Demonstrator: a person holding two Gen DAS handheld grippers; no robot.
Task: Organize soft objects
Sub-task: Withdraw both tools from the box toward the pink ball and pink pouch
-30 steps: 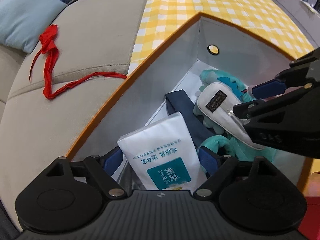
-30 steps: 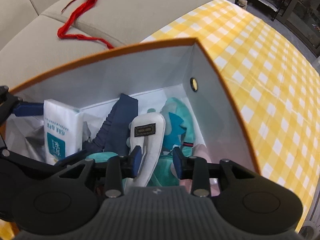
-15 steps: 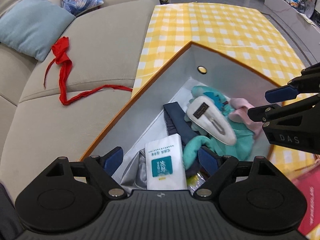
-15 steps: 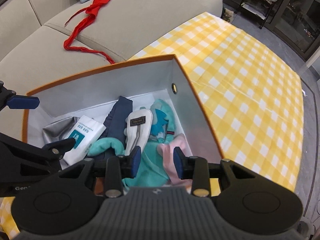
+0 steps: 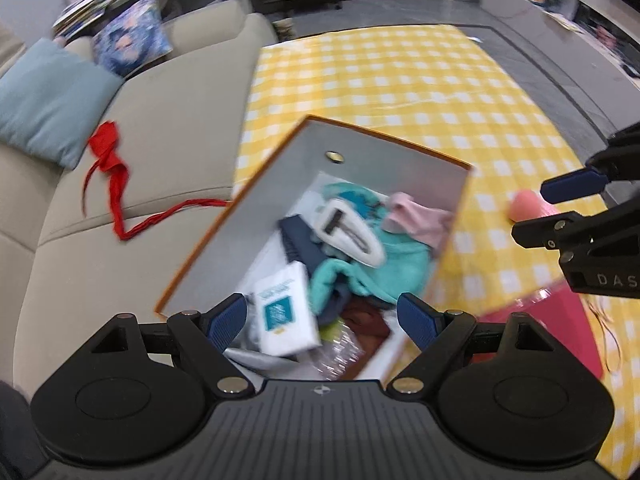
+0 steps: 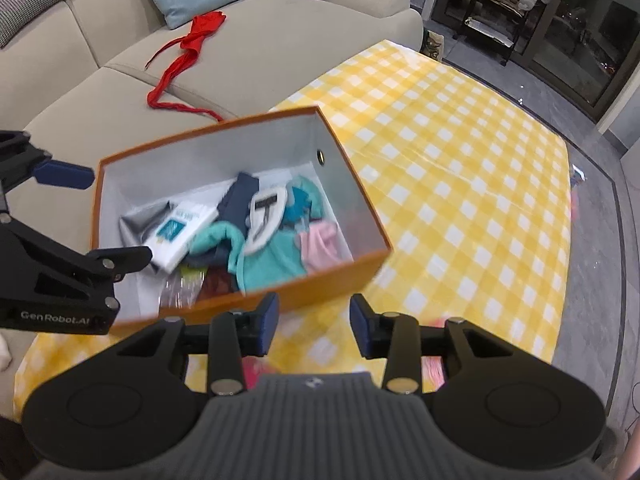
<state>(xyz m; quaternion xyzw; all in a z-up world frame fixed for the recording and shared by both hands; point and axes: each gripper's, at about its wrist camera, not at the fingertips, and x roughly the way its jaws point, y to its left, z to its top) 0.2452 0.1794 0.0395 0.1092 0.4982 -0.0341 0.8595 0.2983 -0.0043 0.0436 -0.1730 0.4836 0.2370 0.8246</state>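
Above the orange cardboard box with the grey lining (image 6: 224,148), both claws are being held clear, and nothing is being carried by either. The left claw (image 5: 322,318) is being kept wide open, its blue pads framing the near end of the box with only air between them. The right claw (image 6: 314,326) is being held partly open over the yellow-and-white checked cloth on the surface (image 6: 460,184), just in front of the box's near wall; its jaws have just been opening a little, and nothing is being gripped between them.

Inside the box the soft things are lying heaped: a white tissue packet with a teal label (image 5: 286,312), a teal plush garment (image 6: 272,258), a white padded pouch with a dark tag (image 6: 266,216), a folded navy cloth (image 6: 238,198) and a pale pink fabric piece (image 6: 320,242).

A packing step is judged to be finished, and the next item is being sought. A red ribbon-like cloth (image 6: 188,56) is lying loose on the beige sofa (image 6: 280,48), well apart from the box, and is judged the likely next pick; a reach across and a pinch on its bunched end are being called for.

Both claws are being pointed steeply downward, side by side.
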